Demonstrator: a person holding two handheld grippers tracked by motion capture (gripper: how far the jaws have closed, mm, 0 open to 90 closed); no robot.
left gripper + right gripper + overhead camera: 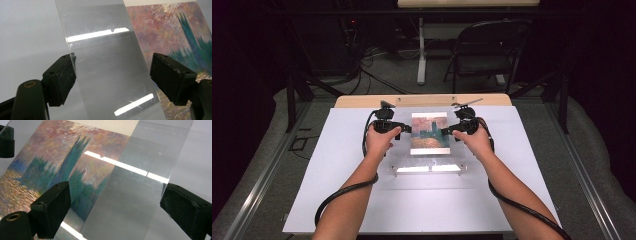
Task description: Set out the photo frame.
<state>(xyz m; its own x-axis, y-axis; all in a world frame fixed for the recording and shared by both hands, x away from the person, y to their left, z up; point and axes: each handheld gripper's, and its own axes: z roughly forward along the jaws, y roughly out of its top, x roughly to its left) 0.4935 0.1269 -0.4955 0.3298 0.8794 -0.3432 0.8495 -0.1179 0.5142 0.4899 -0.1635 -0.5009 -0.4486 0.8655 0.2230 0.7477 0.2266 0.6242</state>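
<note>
At centre frame in the high view, your one clear acrylic frame [428, 167] lies on the white table [337, 150], seemingly with one painted print [428, 132] inside it. Your left gripper [404, 128] spreads wide over the frame's left edge, pads not pressing; your right gripper [451, 131] gapes wide over the right edge.

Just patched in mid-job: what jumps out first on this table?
The painted print of purple sky and dark green towers at mid-table, lying under a clear acrylic panel that mirrors bright light strips. The left tongs and right tongs flank its two sides, jaws open astride the panel's bare margins.
</note>
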